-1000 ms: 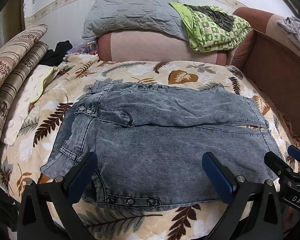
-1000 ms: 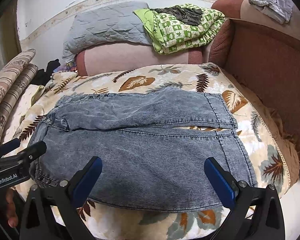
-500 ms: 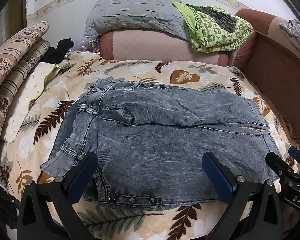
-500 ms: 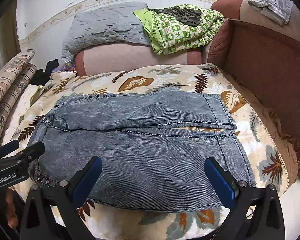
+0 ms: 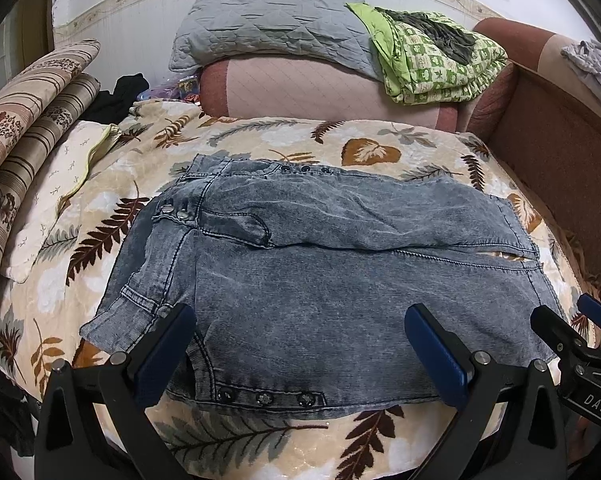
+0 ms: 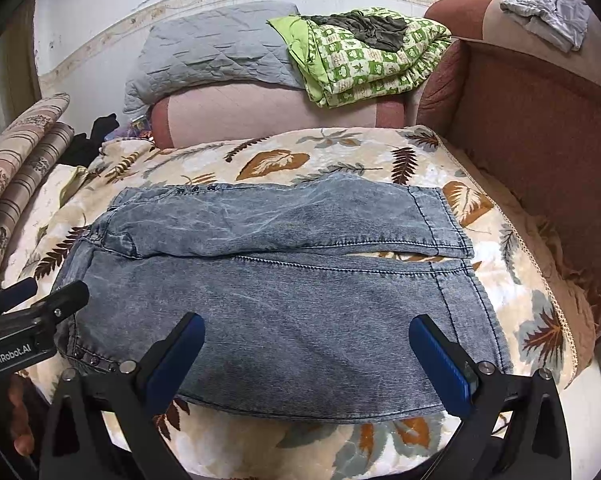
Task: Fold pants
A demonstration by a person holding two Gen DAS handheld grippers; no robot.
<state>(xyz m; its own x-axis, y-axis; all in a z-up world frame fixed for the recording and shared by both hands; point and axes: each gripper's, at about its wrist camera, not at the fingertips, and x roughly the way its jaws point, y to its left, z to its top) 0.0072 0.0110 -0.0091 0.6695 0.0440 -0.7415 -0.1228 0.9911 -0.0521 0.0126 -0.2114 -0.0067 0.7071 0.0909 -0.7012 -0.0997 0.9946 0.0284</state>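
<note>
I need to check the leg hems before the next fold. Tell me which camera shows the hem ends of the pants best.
The right wrist view: both hem ends of the pants lie in full view, side by side. The left wrist view pushes the hems toward its right edge, the near one partly behind the right gripper.

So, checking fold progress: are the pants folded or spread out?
Spread out. The pants lie flat on the blanket, both legs side by side, unstacked; neither open gripper holds them.

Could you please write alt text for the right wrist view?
Grey-blue denim pants lie flat on a leaf-patterned blanket, legs side by side, cuffs to the right. The open right gripper hovers over their near edge; the left gripper is at far left.
</note>
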